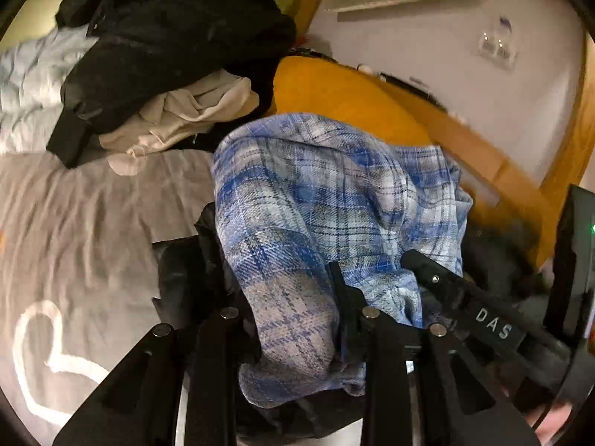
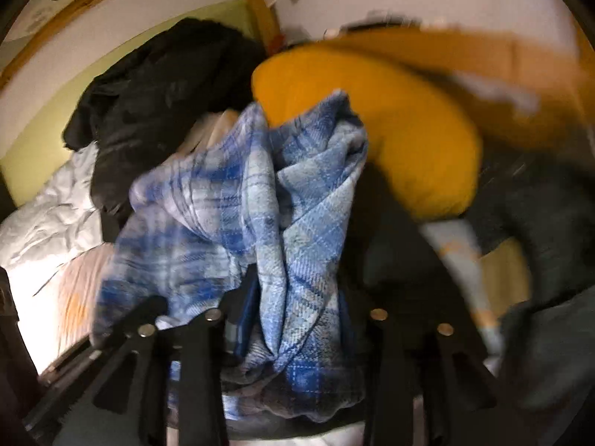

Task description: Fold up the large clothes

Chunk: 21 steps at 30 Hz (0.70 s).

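Note:
A blue-and-white plaid garment (image 1: 316, 193) hangs bunched in a thick wad over the bed. In the left wrist view my left gripper (image 1: 275, 264) is shut on a fold of it, with the cloth spilling over both black fingers. One finger (image 1: 427, 264) of the right gripper comes in from the right and digs into the same cloth. The right wrist view is blurred, but it shows the plaid garment (image 2: 260, 193) gathered between the jaws of my right gripper (image 2: 301, 293), which is shut on it. The rest of the garment droops down and to the left.
Behind the plaid lie a black jacket pile (image 1: 167, 37) on a beige garment (image 1: 193, 111) and an orange pillow (image 1: 334, 89). A grey sheet (image 1: 74, 215) with a white heart covers the bed. A pale blue duvet (image 1: 29, 85) lies far left, a wooden bed frame (image 1: 483, 156) to the right.

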Each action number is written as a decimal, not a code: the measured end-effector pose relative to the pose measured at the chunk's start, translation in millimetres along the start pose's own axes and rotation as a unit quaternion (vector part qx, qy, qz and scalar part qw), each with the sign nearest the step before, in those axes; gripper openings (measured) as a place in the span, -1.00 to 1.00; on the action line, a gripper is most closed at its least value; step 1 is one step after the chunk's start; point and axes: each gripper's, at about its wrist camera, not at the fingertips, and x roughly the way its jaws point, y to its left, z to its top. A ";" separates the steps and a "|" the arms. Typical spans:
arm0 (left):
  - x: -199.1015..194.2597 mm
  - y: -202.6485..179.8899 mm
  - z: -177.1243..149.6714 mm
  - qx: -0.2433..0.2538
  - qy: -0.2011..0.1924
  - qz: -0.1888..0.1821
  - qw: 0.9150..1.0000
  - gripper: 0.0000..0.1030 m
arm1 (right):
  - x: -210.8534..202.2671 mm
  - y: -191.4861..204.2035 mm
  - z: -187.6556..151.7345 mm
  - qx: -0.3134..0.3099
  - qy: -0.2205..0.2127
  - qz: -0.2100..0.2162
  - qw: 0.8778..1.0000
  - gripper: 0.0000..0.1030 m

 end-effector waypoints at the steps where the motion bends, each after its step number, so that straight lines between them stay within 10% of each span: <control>1: 3.1 0.8 -1.5 0.008 0.004 -0.001 1.000 -0.44 | 5.4 -6.5 -4.2 0.010 0.004 0.011 1.000 -0.28; 5: 5.2 -8.9 -6.0 0.042 -0.003 0.006 0.999 -0.27 | 4.2 -6.1 -5.6 0.007 -0.002 -0.014 1.000 -0.24; 9: -31.0 -15.8 -7.7 0.085 -0.037 0.004 0.996 -0.07 | -24.6 1.7 -21.4 -0.003 -0.062 -0.085 0.994 0.24; 12: -72.8 -18.3 -18.3 0.129 -0.092 0.051 0.986 0.53 | -54.9 11.3 -42.1 -0.003 -0.094 -0.096 0.991 0.29; 16: -123.8 -1.1 -42.2 0.157 -0.160 0.090 0.970 0.86 | -96.7 39.2 -86.1 -0.063 -0.169 -0.073 0.981 0.93; 21: -157.8 31.1 -72.4 0.146 -0.199 0.140 0.959 0.96 | -108.4 43.7 -128.7 -0.076 -0.222 -0.025 0.972 1.00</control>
